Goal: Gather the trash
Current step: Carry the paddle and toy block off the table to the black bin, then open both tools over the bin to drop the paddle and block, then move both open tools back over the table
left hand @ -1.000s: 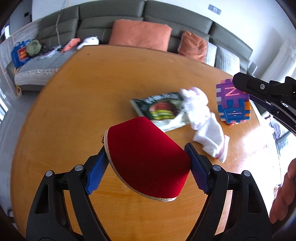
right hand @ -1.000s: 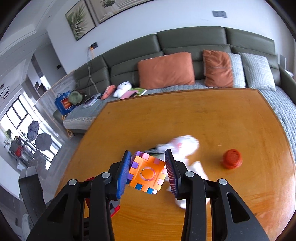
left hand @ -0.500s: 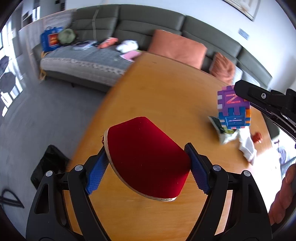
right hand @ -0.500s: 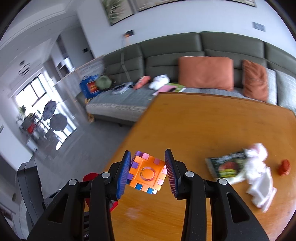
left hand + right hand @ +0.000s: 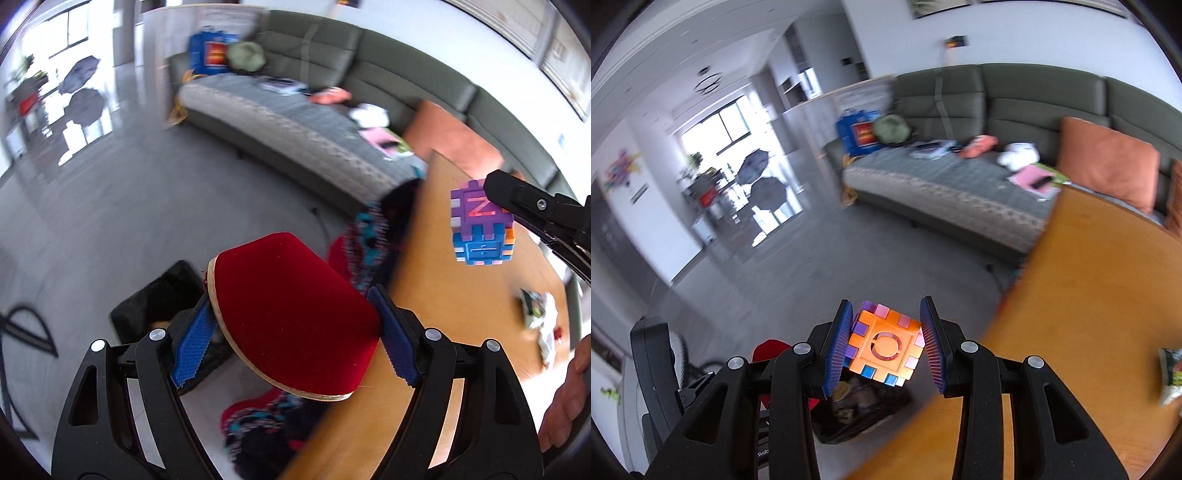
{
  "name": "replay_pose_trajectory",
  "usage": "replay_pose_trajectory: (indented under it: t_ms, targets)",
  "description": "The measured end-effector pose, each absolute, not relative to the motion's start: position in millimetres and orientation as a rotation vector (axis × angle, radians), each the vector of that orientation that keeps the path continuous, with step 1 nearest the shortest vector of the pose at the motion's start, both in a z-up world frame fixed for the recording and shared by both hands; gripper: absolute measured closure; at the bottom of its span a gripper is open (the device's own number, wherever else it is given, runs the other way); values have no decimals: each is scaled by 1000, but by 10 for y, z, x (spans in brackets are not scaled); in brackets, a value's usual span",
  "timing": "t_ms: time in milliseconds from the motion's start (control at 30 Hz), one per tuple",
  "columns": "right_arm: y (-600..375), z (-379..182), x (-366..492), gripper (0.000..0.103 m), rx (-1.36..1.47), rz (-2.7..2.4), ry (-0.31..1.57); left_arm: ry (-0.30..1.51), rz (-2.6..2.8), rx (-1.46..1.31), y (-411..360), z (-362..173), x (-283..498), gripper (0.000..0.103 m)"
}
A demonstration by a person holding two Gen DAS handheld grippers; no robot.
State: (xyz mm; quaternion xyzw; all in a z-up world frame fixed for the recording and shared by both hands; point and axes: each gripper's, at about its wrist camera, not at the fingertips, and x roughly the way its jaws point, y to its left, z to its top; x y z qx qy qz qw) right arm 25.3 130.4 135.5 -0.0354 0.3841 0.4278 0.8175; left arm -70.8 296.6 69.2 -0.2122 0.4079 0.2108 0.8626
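Both grippers loaded, hanging out past the table edge over the floor.

The paddle is a red ping-pong one, pinched between the left gripper pads with the red face up, sitting above the grey floor right by the wooden table edge. The cube, a multicolour foam puzzle thing with the orange side facing the camera, is squeezed in the right gripper, and under it is a black bag on the floor with some stuff inside. Still on the table, well away from both grippers: a green wrapper and a white tissue next to it. A grey sofa with an orange cushion runs behind the table, all a bit blurry.
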Motion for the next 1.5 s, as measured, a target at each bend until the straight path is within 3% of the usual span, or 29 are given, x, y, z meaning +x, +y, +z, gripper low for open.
replay_pose_trajectory:
  t_ms: [433,467,500,533,967,1500]
  targets:
    - [2789,1089,-456,62,-196,1163,898,904,709,-574,4169,336,-1557,23]
    - [2898,1077,-476,47,-205,1173,910,914,719,-583,4246,303,-1578,20]
    - [2946,1074,-508,39,-212,1168,914,927,750,-585,4335,274,-1597,8]
    - [3024,1089,-513,34,-212,1158,904,933,772,-583,4397,260,-1616,6]
    - [2939,1152,-430,34,-195,1147,885,921,818,-621,4464,247,-1704,6]
    - [1581,1453,12,34,-95,960,827,850,654,-484,3672,698,-1135,6]
